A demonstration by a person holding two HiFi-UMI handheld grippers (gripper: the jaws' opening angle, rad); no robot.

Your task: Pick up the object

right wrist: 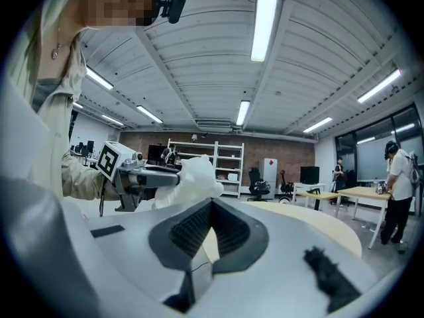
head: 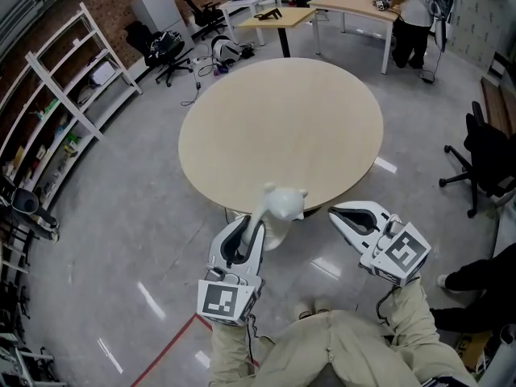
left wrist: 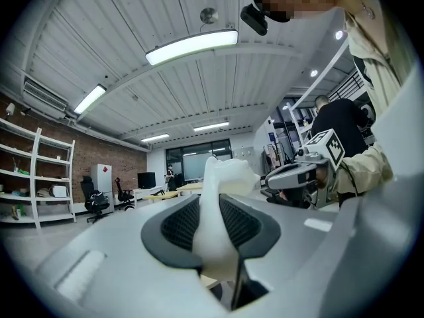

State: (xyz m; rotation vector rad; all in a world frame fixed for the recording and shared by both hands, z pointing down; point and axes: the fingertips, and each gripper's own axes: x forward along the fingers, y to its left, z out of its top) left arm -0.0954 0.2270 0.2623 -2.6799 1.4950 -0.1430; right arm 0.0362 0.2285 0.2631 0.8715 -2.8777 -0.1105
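Your left gripper (head: 259,222) has the white object (head: 284,202) clamped between its ribbed dark pads (left wrist: 182,222). The pads press on the narrow lower part, and the bulkier top pokes out past the fingertips. The gripper sits level, with the object right at the 6 o'clock rim of the round wooden table (head: 282,119). You can't tell from up here whether the object touches the tabletop.

Your right gripper (head: 334,212) is just off the rim at about 5 o'clock. It sits close beside the object but apart from it, tip aimed toward 10 o'clock. Look along it and the fingertips come together with nothing between them, only a sliver of table showing behind the tips.

Each gripper shows in the other's view, marker cubes facing across.

Round the room, white shelving (head: 64,103) stands at 9 to 10 o'clock. A person (head: 413,14) is standing at a desk at 1 o'clock, and there's a black office chair (head: 484,160) at 3.
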